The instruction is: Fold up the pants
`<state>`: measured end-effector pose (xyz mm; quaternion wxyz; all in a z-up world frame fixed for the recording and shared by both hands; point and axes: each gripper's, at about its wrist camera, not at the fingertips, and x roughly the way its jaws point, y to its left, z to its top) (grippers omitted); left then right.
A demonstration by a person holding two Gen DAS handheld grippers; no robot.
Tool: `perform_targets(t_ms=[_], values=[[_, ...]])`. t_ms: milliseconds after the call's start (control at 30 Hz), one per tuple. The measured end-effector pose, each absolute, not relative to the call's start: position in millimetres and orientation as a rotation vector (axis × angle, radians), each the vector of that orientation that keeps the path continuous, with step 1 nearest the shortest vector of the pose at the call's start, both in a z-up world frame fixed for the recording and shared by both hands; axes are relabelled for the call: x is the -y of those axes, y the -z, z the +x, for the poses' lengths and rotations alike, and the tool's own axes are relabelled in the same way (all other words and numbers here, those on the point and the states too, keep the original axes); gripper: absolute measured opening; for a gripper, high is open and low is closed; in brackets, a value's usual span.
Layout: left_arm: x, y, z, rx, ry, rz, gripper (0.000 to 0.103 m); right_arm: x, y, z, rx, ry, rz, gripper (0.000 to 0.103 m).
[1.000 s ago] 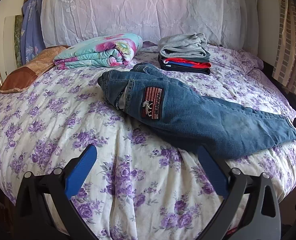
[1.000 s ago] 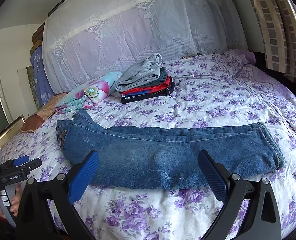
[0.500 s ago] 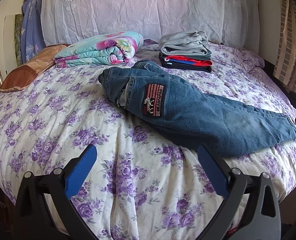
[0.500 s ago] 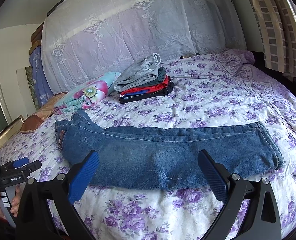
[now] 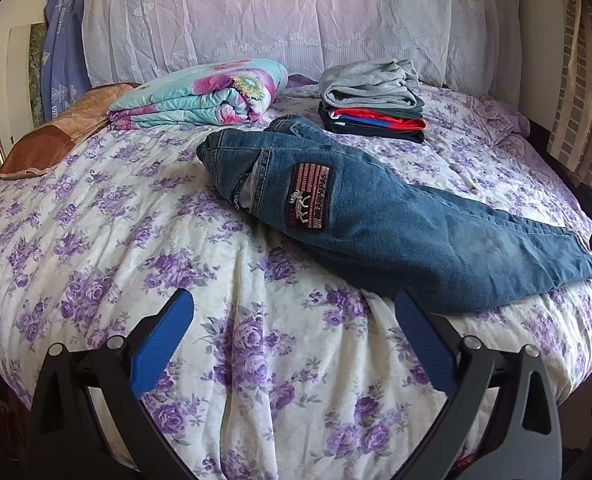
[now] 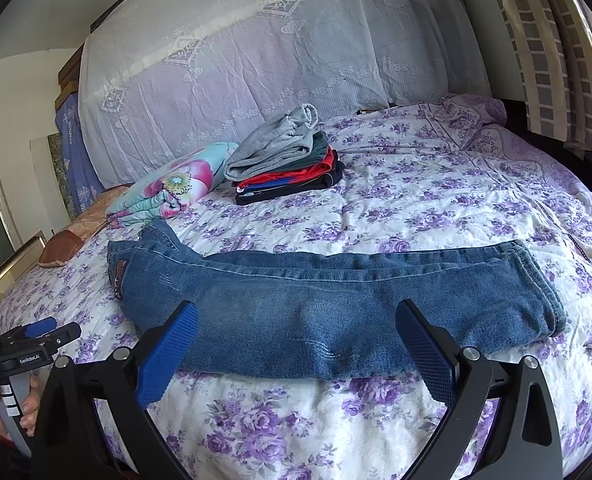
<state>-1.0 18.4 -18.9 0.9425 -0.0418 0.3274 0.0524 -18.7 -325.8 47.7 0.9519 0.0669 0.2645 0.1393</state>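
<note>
Blue jeans (image 5: 376, 220) lie flat on the bed, folded lengthwise with one leg over the other, waist to the left and hems to the right. A red embroidered patch (image 5: 310, 196) shows on the hip. In the right wrist view the jeans (image 6: 316, 300) stretch across the middle, hems (image 6: 540, 292) at the right. My left gripper (image 5: 294, 340) is open above the bedspread, short of the jeans' near edge. My right gripper (image 6: 294, 348) is open, its blue pads (image 6: 168, 352) over the near edge of the legs. Neither holds anything.
A purple-flowered bedspread (image 5: 96, 240) covers the bed. A stack of folded clothes (image 5: 372, 100) and a rolled floral quilt (image 5: 200, 96) sit behind the jeans, a brown pillow (image 5: 52, 136) at far left. The person's hand (image 6: 0, 404) holds the left gripper's handle.
The left wrist view has crept forward a little, so the jeans sit slightly lower and closer. The right gripper has also edged nearer to the jeans. Both stay open.
</note>
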Motion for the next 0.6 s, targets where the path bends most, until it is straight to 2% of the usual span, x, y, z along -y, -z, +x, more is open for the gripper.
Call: perform_targets(t_ms=[600], values=[[-17.6, 20.3, -1.2, -0.675, -0.105, -0.097, 0.099, 324.6, -43.0, -16.0, -0.54, -0.201, 0.09, 0.1]])
